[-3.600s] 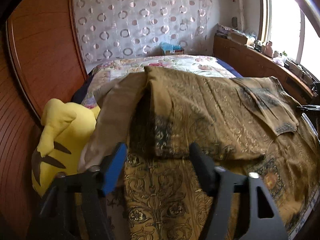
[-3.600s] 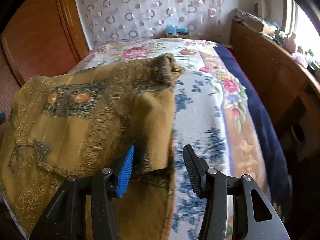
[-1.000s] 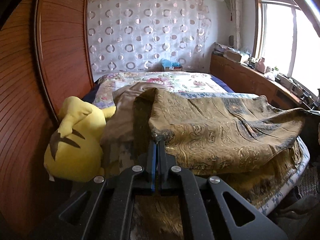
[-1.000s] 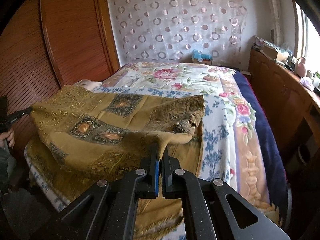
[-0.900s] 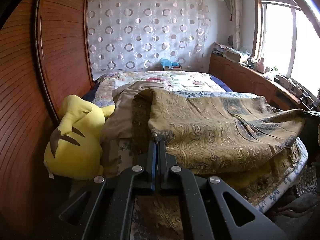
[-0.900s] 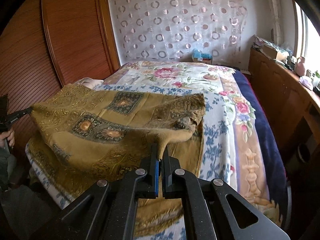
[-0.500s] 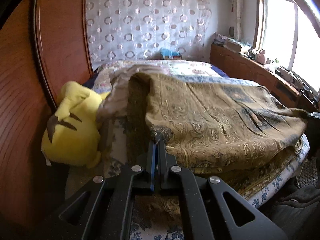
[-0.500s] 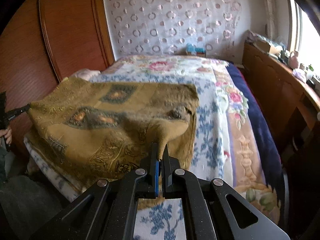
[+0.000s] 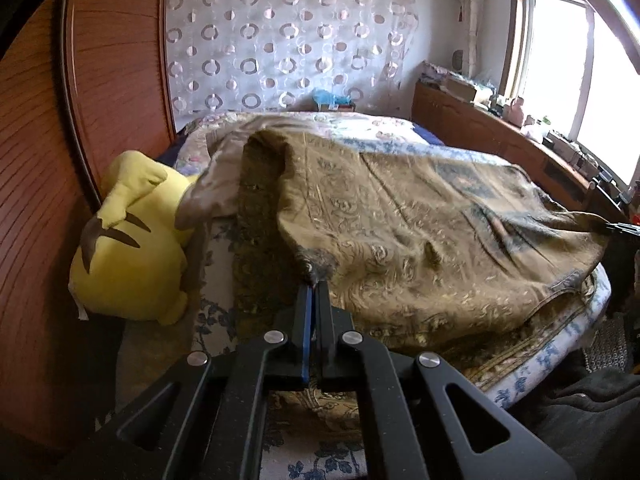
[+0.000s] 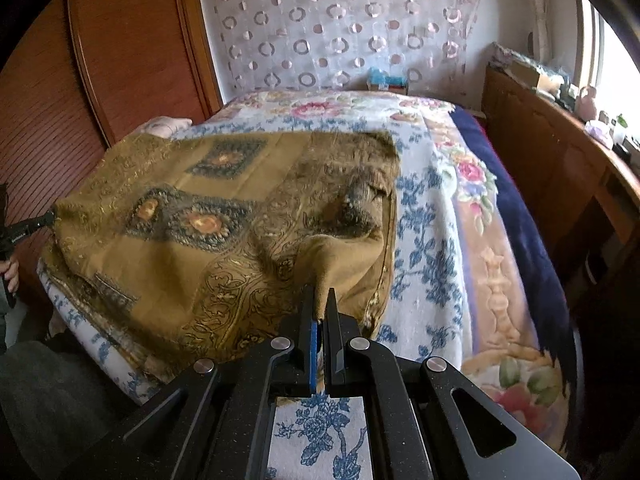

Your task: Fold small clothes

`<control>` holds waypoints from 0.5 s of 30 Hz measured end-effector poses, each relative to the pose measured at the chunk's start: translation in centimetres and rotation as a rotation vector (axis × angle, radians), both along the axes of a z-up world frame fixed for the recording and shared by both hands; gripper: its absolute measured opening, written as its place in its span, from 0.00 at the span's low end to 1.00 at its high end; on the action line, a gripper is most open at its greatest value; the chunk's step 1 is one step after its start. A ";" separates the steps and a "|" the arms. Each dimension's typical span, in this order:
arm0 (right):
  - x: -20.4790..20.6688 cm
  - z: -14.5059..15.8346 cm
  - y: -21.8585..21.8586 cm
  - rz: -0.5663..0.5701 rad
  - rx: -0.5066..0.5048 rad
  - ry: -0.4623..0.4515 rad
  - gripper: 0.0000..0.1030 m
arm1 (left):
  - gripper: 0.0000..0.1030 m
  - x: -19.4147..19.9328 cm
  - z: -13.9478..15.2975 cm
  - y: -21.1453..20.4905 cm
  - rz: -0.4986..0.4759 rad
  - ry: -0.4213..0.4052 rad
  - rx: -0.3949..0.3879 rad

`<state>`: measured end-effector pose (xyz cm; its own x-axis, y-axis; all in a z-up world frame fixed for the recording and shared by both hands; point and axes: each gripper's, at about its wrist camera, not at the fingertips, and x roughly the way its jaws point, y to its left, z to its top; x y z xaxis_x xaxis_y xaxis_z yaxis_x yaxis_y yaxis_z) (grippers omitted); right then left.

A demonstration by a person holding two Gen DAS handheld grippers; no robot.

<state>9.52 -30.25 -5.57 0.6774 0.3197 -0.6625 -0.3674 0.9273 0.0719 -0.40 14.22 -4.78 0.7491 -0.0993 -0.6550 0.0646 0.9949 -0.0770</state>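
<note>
A mustard-gold patterned garment (image 9: 420, 224) lies spread and partly doubled over on the bed; it also shows in the right wrist view (image 10: 208, 220). My left gripper (image 9: 314, 286) is shut on a near corner of the garment. My right gripper (image 10: 320, 300) is shut on the opposite near corner. Each gripper's tip shows in the other's view, the right one (image 9: 622, 229) and the left one (image 10: 36, 222), pinching the cloth edge. The cloth is stretched between them, low over the bed.
A yellow plush toy (image 9: 132, 248) lies at the bed's left against a wooden wardrobe (image 9: 112, 80). The floral bedspread (image 10: 440, 208) covers the bed. A wooden sideboard (image 10: 560, 168) with clutter runs along the right under a window (image 9: 560, 68). A pale cloth (image 9: 216, 184) lies beside the toy.
Both grippers closed on the garment's corners, lifted them and pulled them toward the near bed edge; over the last second the cloth has come lower and flatter on the bed.
</note>
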 end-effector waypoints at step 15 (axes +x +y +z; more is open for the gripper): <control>-0.8 -0.4 -0.2 -0.029 -0.038 0.013 0.11 | 0.27 -0.3 0.8 0.0 -0.010 -0.009 0.029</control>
